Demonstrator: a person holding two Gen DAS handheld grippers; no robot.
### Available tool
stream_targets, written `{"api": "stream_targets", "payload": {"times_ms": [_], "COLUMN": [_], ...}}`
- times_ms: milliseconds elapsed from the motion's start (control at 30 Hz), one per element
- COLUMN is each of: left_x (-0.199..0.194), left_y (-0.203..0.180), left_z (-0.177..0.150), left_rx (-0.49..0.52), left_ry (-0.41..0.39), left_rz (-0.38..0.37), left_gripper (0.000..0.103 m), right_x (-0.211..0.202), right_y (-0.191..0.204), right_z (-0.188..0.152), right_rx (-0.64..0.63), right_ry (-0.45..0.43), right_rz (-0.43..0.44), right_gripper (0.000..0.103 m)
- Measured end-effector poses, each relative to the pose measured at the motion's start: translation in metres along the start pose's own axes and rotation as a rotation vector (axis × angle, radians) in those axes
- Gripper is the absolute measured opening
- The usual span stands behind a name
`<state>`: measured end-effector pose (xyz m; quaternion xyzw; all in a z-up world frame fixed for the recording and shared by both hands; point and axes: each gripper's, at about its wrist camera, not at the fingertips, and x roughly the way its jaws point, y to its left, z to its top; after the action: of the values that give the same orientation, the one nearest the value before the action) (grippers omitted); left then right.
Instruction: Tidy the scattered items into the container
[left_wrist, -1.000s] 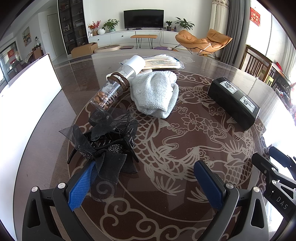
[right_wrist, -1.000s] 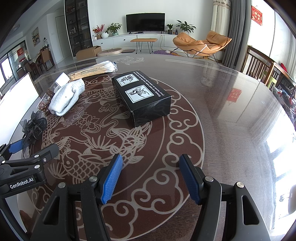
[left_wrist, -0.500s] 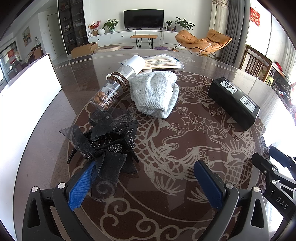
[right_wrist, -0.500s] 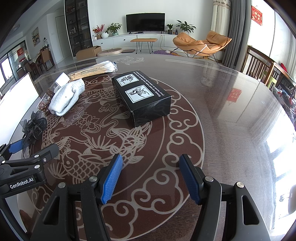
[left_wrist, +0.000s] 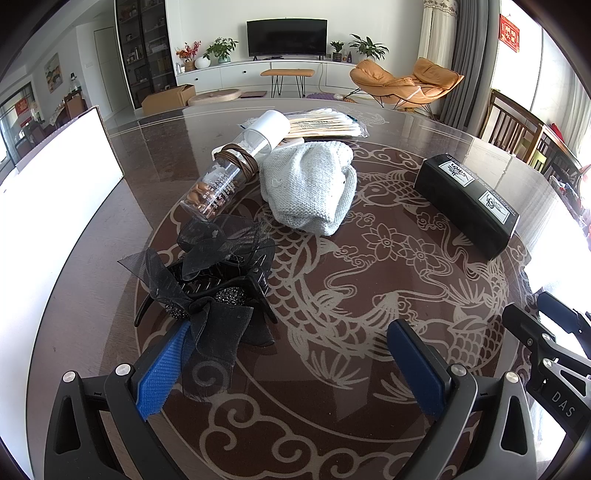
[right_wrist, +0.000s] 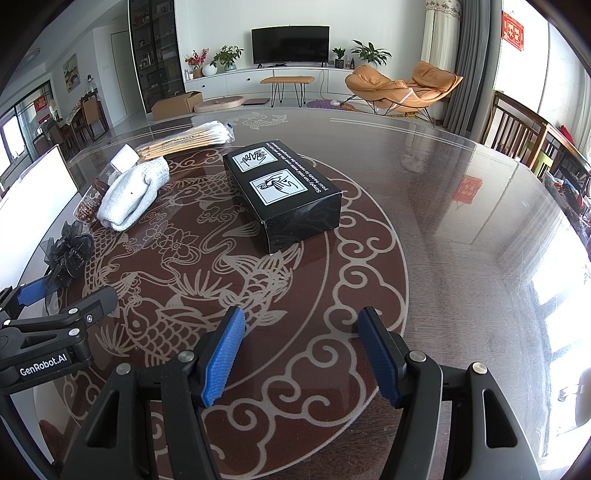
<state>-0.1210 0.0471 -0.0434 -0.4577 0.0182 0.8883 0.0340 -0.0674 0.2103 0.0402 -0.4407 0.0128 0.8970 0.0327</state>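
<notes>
A black hair clip with a gauze bow (left_wrist: 207, 280) lies just ahead of my left gripper (left_wrist: 288, 332), which stands open; a ribbon tail drapes over its left finger (left_wrist: 162, 373). Behind it lie a clear bottle of brown pills (left_wrist: 225, 177), a folded grey knit cloth (left_wrist: 310, 188) and a packet of wooden sticks (left_wrist: 325, 123). A black box (right_wrist: 284, 192) sits ahead of my right gripper (right_wrist: 301, 317), open with nothing between its fingers. The white container (left_wrist: 55, 184) stands along the left edge. The right wrist view also shows the clip (right_wrist: 70, 254) and the cloth (right_wrist: 133, 195).
The round glass table (right_wrist: 461, 229) has a dark fish-patterned centre and bare glass to the right. Wooden chairs (right_wrist: 517, 136) stand at its right rim. My left gripper's body (right_wrist: 55, 332) shows at the left of the right wrist view.
</notes>
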Motion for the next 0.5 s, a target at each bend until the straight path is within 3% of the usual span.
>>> {"api": "stream_targets", "payload": {"times_ms": [500], "left_x": [0.0], "left_y": [-0.0002], "left_z": [0.0002], "left_rx": [0.0], "left_ry": [0.0], "left_rz": [0.0], "left_gripper": [0.103], "right_x": [-0.0002], "right_y": [-0.0002], "right_z": [0.0001], "right_rx": [0.0], "right_ry": [0.0], "right_rz": [0.0], "right_gripper": [0.065]}}
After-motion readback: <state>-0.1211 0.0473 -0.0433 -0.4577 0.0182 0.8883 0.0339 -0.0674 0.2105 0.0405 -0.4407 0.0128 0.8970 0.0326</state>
